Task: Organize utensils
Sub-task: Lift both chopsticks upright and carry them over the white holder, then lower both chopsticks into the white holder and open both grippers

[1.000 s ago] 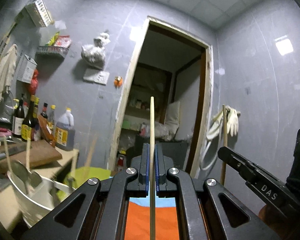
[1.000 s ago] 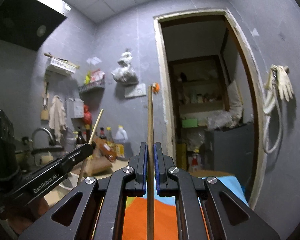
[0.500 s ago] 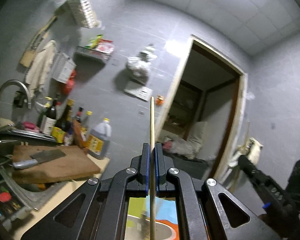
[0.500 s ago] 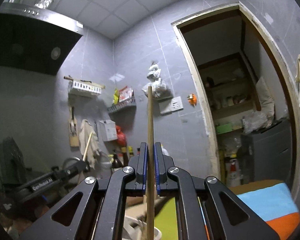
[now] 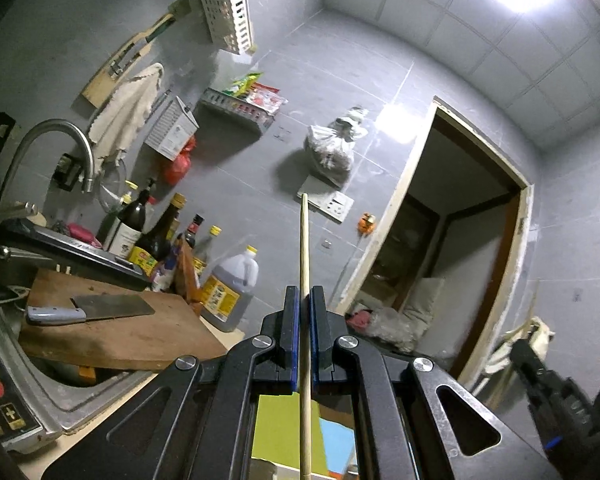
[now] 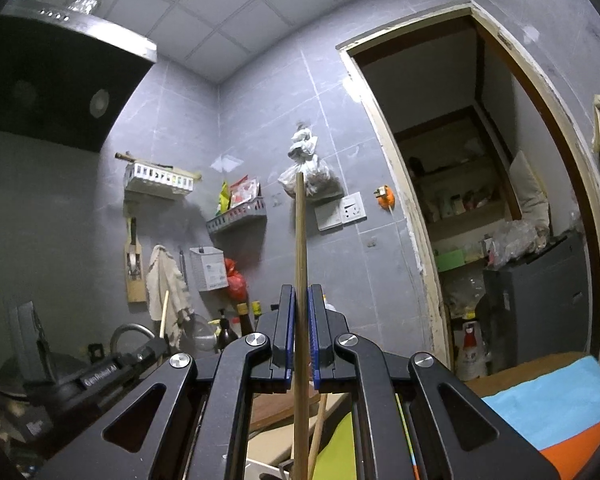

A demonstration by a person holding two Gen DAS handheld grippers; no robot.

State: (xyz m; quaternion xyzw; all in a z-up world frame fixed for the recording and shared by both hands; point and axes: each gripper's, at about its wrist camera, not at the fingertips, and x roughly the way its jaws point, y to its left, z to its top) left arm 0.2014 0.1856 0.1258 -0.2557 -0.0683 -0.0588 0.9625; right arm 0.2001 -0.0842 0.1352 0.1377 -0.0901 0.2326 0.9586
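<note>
In the left wrist view, the left gripper (image 5: 304, 336) fills the lower centre of the frame, its blue-padded jaws clenched on a pale chopstick (image 5: 304, 264) that runs straight up from the bottom edge and ends in front of the grey tiled wall. Below the jaws a yellow-green and blue cloth (image 5: 284, 428) shows. At the left of the frame a cleaver (image 5: 88, 310) lies flat on a wooden cutting board (image 5: 120, 332) that rests over the sink (image 5: 56, 400). Just behind the board stand dark sauce bottles (image 5: 140, 224) and a clear oil jug (image 5: 230, 288). High in the upper left a white utensil rack (image 5: 228, 12) hangs on the wall.

In the right wrist view, the right gripper (image 6: 299, 332) is likewise clamped on a darker chopstick (image 6: 299, 264), held upright at frame centre. The other tool, the left one, shows at the lower left with its own pale stick rising beside a hanging towel (image 6: 162, 284). A blue and orange cloth (image 6: 556, 412) lies at the lower right. Farther back, the doorway (image 6: 460, 200) opens at the right.
</note>
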